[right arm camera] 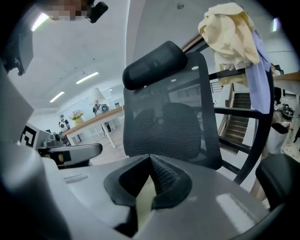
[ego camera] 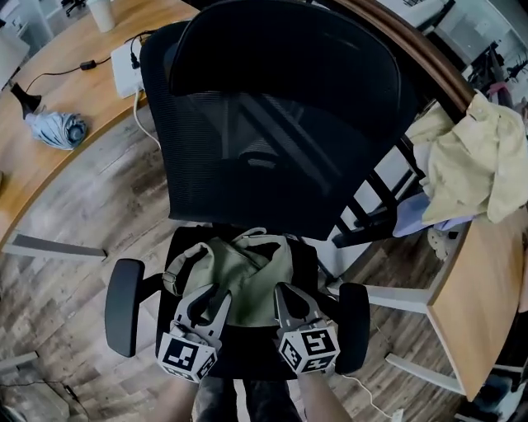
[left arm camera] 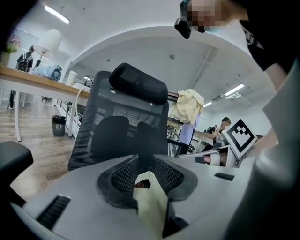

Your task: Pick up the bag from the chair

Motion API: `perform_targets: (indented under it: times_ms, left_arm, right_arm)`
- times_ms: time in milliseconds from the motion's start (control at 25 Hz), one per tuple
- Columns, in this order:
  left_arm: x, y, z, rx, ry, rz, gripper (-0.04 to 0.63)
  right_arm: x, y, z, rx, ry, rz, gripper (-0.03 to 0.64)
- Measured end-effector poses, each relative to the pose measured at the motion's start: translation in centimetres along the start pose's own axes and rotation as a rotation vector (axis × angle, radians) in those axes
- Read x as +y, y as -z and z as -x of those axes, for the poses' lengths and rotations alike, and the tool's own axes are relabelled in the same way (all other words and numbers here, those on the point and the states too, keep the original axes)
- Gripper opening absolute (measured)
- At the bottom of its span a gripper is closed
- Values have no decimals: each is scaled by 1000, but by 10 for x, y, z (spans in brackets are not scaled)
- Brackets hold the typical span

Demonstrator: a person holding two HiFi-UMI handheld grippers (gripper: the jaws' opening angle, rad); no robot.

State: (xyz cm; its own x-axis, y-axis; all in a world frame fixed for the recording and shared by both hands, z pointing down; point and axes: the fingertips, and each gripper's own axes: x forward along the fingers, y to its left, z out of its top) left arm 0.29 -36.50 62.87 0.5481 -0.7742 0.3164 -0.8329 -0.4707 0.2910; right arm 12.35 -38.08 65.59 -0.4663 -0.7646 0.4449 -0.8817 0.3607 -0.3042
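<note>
Head view, left to right. Upper left: a wooden table (ego camera: 58,62) carries a folded blue umbrella (ego camera: 54,128), a white box (ego camera: 125,70) with cables, and a white cup (ego camera: 101,12) at the top edge. Below it is grey-brown plank floor (ego camera: 74,206). Centre: a black mesh office chair (ego camera: 272,140), with its backrest toward the top of the frame and its seat at lower centre. One armrest (ego camera: 124,307) is lower left of the seat, the other armrest (ego camera: 355,328) lower right. The bag (ego camera: 243,268), olive-green fabric, lies crumpled on the seat close against the foot of the backrest. The left tool (ego camera: 210,295) and right tool (ego camera: 290,290) sit side by side over the front of the seat, marker cubes at the bottom edge and tips on the near edge of the bag. Left tool, in its own view: the jaws stand slightly apart, with dark chair mesh visible through the gap at the tips. A pale fold of bag fabric stands between them lower in the gap, and the pads are not closed on it. Right tool, in its own view: the tips are pressed together, pinching pale bag fabric that shows in the gap just behind and below them. Right of the chair: a pale yellow garment (ego camera: 474,157) is draped over a dark rail at upper right, with lilac cloth under it. A second table (ego camera: 478,305) with a wooden top fills the lower right.
</note>
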Motion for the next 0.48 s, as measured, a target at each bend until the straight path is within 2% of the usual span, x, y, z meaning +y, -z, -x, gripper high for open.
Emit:
perform_targets:
  times_ms: [200, 280, 320, 360, 480]
  left_arm:
    - [19, 17, -17, 19, -69, 3, 118]
    - [27, 22, -19, 27, -106, 7, 131]
    - [30, 24, -21, 30, -126, 8, 138]
    - [33, 26, -22, 32, -145, 8, 147]
    - [44, 30, -29, 37, -189, 5, 167]
  right_arm:
    - [-48, 4, -36, 60, 76, 9, 8]
    - [-60, 9, -52, 100, 80, 1, 11]
    - [-64, 12, -60, 125, 71, -6, 125]
    - [-69, 16, -68, 149, 64, -11, 144]
    - [-86, 25, -89, 217, 89, 4, 144]
